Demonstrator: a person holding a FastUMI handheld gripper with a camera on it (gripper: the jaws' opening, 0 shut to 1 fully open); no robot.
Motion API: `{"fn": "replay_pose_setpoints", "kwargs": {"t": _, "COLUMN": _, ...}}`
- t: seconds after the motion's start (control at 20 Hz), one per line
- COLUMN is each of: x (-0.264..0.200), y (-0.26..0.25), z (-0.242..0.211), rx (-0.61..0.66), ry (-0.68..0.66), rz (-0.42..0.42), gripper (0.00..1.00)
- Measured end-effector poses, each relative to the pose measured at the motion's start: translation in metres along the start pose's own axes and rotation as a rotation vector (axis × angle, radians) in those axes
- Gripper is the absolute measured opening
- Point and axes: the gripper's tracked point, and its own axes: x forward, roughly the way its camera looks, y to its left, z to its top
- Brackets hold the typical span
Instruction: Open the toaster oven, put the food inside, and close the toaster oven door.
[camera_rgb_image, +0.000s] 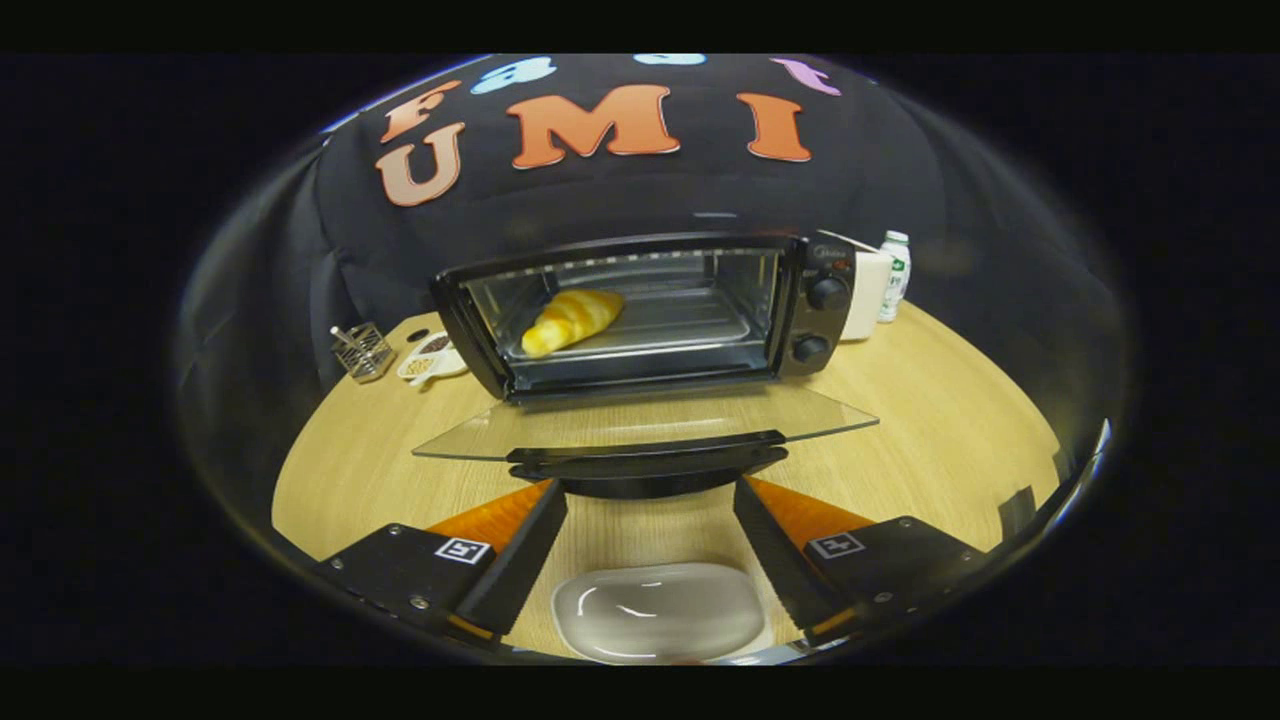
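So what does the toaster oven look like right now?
The toaster oven is a black box standing on the wooden table. Its glass door hangs open and flat, handle toward the open claw. A golden croissant lies on the metal tray inside. Two round knobs sit on its side panel.

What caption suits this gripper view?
Croissant inside the open toaster oven; open tool just before its door handle.

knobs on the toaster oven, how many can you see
2, both on the control panel right of the open door: upper knob, lower knob directly below it. Hand-held gripper open.
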Motion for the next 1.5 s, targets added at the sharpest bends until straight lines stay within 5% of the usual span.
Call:
{"fn": "replay_pose_setpoints", "kwargs": {"t": 0.75, "x": 0.023, "y": 0.014, "z": 0.132, "rx": 0.014, "ry": -0.215, "rz": -0.002, "gripper": 0.99}}
{"fn": "replay_pose_setpoints", "kwargs": {"t": 1.5, "x": -0.144, "y": 0.009, "z": 0.276, "rx": -0.020, "ry": -0.613, "rz": -0.033, "gripper": 0.99}}
